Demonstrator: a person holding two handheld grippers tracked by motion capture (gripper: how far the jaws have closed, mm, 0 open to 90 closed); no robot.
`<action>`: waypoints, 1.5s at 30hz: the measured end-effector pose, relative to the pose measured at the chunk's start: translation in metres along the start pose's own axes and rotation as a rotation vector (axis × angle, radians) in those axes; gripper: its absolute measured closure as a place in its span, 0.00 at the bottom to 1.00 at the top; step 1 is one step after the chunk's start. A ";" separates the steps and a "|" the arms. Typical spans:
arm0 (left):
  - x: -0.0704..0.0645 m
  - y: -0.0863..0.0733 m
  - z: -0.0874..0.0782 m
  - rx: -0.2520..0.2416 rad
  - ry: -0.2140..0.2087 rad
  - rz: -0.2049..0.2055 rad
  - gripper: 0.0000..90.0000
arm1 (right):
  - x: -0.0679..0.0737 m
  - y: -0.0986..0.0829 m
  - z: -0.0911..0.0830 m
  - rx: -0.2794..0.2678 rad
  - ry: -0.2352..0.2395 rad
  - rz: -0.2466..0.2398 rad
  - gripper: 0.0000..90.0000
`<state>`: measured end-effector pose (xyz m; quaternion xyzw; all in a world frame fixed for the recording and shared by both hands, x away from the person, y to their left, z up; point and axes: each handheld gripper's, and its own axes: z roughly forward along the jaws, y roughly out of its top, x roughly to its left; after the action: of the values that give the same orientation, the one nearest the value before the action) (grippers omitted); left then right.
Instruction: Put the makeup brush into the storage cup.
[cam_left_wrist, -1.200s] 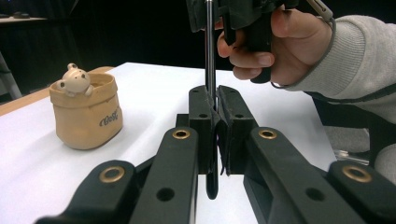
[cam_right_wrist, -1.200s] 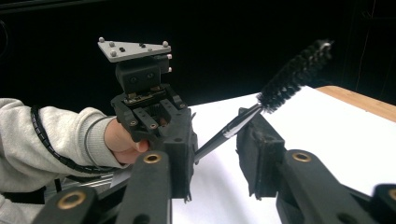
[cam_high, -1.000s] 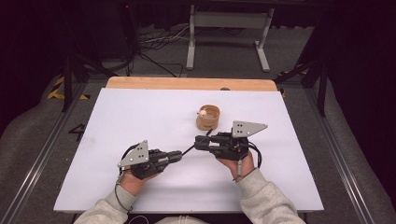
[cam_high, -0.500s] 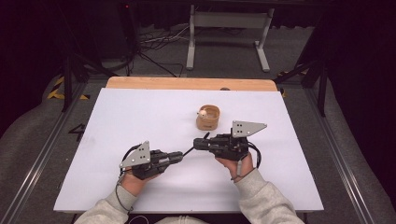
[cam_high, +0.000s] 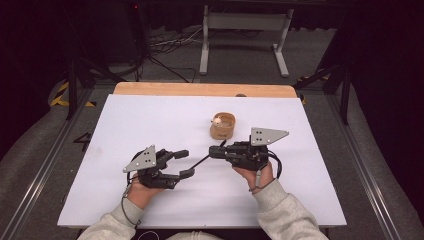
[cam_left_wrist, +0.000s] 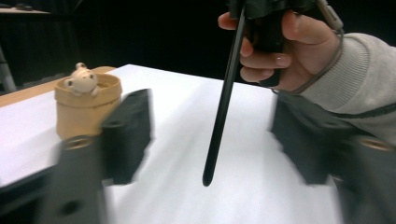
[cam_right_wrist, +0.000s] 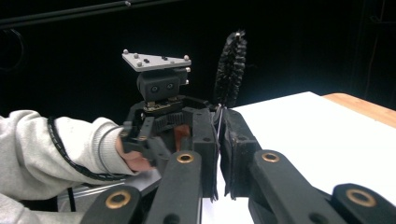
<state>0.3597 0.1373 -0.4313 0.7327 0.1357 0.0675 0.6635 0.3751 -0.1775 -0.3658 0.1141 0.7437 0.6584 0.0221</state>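
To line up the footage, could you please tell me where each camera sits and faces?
High view: fixed above the person's side, looking forward and down on the white table; forearms, the left gripper and right gripper enter from below.
Left gripper view: rides that gripper, looking between its open fingers at the tan pot and the right hand holding a black brush.
Right gripper view: rides that gripper, looking along its fingers, shut on the brush, towards the left hand.
Shared: the gripper views face each other.

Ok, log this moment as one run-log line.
left gripper: open, empty | right gripper: shut on brush, black handle toward left | cup: upright, untouched
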 end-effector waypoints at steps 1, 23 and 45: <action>0.000 0.001 0.000 0.000 0.003 0.001 0.25 | 0.000 0.001 -0.001 0.004 -0.004 -0.003 0.95; 0.005 0.004 -0.026 0.013 0.125 0.014 0.17 | -0.012 0.043 -0.016 0.042 -0.159 -0.065 0.95; 0.010 0.000 -0.042 0.032 0.203 0.004 0.16 | -0.032 0.064 -0.020 0.073 -0.469 -0.087 0.95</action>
<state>0.3581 0.1802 -0.4272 0.7330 0.2020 0.1407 0.6342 0.4117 -0.1965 -0.3035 0.2324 0.7458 0.5849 0.2182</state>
